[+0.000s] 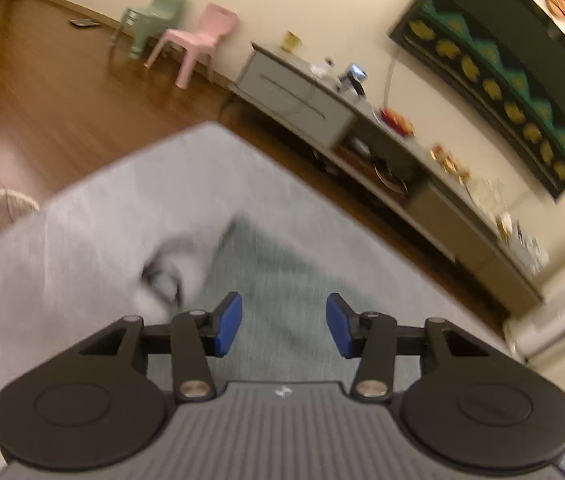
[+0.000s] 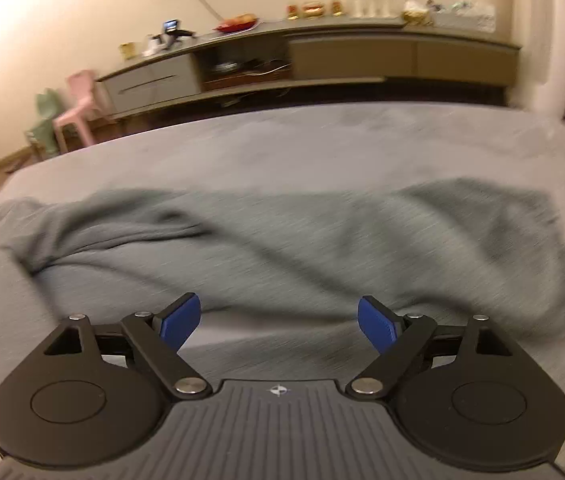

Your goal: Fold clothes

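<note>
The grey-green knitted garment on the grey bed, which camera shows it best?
The right wrist view: the grey-green knitted garment stretches across nearly the whole frame there, rumpled and lying on the grey bed cover. The left wrist view catches only part of it, blurred, just beyond the open jaws of the left gripper.

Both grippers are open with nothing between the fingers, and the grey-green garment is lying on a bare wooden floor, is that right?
Not quite: the grey-green garment lies on a grey cloth-covered surface, as the right wrist view shows. The left gripper and right gripper are open and empty.

Grey-green garment (image 2: 282, 240), lt grey cover (image 2: 322, 140)
</note>
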A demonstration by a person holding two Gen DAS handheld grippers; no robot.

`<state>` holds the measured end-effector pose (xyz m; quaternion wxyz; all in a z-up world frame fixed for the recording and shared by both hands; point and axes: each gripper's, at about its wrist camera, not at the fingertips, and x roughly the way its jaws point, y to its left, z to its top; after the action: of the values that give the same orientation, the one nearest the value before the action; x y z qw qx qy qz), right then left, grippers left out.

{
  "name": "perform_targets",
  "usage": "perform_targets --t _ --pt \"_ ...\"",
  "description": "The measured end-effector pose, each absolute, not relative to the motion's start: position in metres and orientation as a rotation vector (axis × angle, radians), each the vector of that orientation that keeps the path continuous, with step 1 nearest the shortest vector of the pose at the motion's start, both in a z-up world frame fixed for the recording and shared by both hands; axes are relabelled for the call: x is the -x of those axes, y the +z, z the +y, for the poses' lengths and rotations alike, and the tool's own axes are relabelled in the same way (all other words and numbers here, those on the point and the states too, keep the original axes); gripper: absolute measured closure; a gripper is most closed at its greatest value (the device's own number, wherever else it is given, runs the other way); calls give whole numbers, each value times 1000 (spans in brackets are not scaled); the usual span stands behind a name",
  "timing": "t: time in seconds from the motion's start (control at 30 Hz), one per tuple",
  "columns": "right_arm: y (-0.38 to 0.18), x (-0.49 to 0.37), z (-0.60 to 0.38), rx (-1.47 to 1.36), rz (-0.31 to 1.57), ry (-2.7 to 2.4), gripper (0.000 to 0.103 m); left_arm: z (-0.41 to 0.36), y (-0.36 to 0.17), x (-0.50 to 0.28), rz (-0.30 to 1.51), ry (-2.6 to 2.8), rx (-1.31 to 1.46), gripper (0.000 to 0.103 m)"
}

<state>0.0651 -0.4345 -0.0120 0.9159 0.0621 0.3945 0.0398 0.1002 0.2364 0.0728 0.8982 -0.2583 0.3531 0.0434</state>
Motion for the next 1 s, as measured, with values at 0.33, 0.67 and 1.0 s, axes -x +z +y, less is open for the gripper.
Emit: perform_targets --t 0.33,0.67,1.0 --pt "-55 -103 -492 -52 857 -36 14 195 41 -102 843 59 377 52" --pt "26 -170 -494 144 698 -78 103 192 16 -111 926 139 267 64" --pt "50 -105 -520 91 612 -12 35 198 15 -107 933 142 270 67"
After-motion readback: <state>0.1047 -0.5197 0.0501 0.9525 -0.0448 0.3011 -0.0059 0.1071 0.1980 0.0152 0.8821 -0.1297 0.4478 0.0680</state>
